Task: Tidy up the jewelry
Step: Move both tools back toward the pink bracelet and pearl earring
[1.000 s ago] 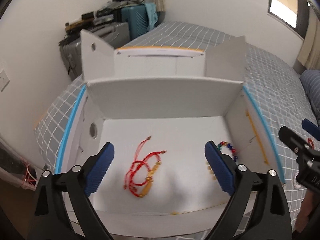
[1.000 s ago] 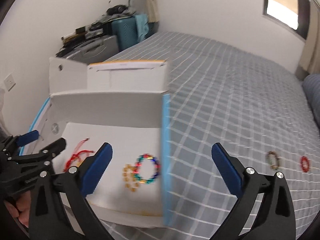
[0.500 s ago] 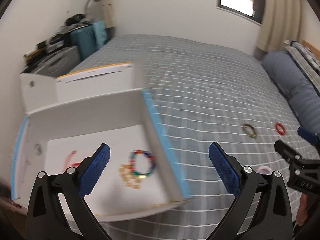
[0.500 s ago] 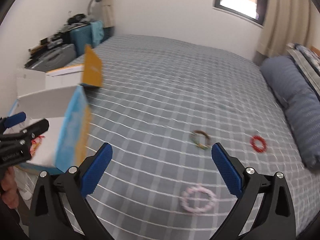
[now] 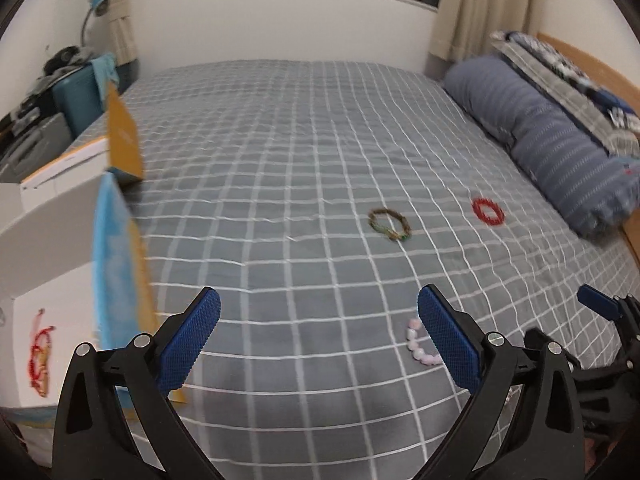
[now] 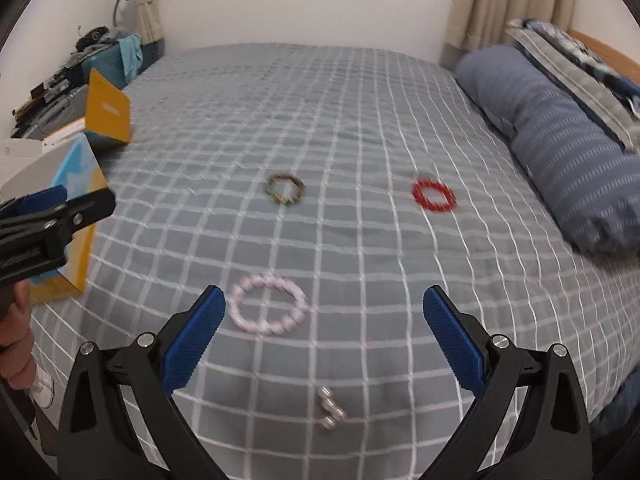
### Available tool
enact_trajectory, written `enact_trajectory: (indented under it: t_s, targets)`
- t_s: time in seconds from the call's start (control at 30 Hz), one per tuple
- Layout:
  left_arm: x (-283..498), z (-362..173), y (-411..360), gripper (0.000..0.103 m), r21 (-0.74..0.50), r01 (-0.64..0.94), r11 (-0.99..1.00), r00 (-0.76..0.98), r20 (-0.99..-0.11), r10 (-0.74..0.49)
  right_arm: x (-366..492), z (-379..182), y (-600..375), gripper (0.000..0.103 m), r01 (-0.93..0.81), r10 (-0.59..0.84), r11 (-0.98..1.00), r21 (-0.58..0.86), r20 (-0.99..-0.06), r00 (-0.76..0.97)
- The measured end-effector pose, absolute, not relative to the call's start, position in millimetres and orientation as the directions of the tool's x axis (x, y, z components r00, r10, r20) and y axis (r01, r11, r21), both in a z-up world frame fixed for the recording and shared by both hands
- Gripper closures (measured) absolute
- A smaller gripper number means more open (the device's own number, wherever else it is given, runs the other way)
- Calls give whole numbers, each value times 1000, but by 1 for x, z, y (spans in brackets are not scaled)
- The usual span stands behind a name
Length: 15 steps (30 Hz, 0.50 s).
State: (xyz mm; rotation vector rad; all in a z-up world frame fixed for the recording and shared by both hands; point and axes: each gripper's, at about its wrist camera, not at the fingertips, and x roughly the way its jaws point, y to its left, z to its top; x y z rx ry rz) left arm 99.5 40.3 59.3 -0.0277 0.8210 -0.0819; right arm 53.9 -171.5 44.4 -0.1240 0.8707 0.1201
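Grey checked bedspread (image 5: 320, 168); at its left edge, white cardboard box (image 5: 52, 240) holds red cord bracelets (image 5: 40, 350). My left claw (image 5: 318, 332) and right claw (image 6: 324, 326) both released.

place: home bedroom | cues: checked bed (image 5: 320, 152), pillow (image 5: 552, 148), curtains (image 6: 508, 4)

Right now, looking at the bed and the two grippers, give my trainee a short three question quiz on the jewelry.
1. True or false: the right gripper is shut on the pink bead bracelet.
2. Which loose bracelet lies nearest the striped bolster pillow? A. pink bead bracelet B. red bead bracelet C. brown bead bracelet
3. Fill in: the red cord bracelets lie inside the open white ____.

Key
1. False: both it and the left gripper are open and hold nothing.
2. B
3. Box
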Motion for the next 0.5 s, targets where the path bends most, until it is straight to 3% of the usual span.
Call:
enact_trajectory:
  t_s: [0.23, 0.5]
  targets:
    - [112, 12, 5, 6, -61, 118, 991, 640, -759, -123, 30, 1, -191, 14, -146, 47, 988, -44, -821, 569]
    - [122, -24, -14, 6, -69, 135, 988, 604, -785, -137, 17, -29, -199, 36, -140, 72, 990, 0, -858, 509]
